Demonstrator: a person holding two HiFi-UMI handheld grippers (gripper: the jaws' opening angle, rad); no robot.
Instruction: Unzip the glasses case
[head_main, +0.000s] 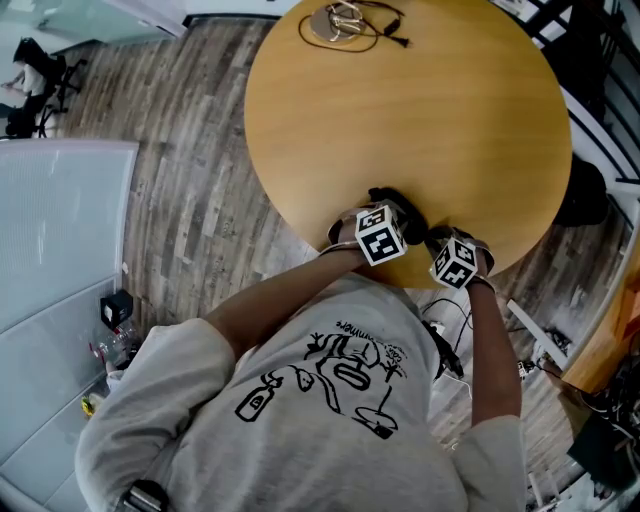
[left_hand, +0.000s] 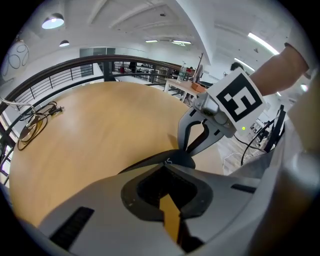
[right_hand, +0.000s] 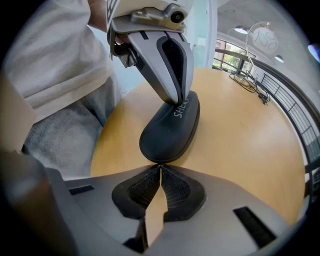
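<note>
1. Round light-brown wooden tabletop (head_main: 420, 120). It stands on a grey plank floor (head_main: 190, 200) and bears items 4 and 5.

2. Person in a pale grey T-shirt with a black line drawing (head_main: 300, 400), at the near rim of the tabletop. Both forearms reach forward and each hand carries a gripper.

3. Two grey two-jaw grippers, each topped by a white cube with black square markers.
   - Left gripper (left_hand: 167, 161): jaws clenched, tips met on one end of item 4. From the right gripper view it leans down onto the case top, just beside the white lettering.
   - Right gripper (right_hand: 160, 166): jaws drawn together, tips pinching the rim at the opposite end of item 4. What exactly sits between the tips is too small to tell.
   - The two grippers face one another along the length of the case.

4. Black oval fabric glasses case (right_hand: 167, 132) with white lettering on its lid. It lies flat on the tabletop, close to the near rim in front of the person, between the two grippers and touching both. It looks closed.

5. Loose coil of thin dark cable (head_main: 345, 25) at the far rim of the tabletop, well apart from the case.
</note>
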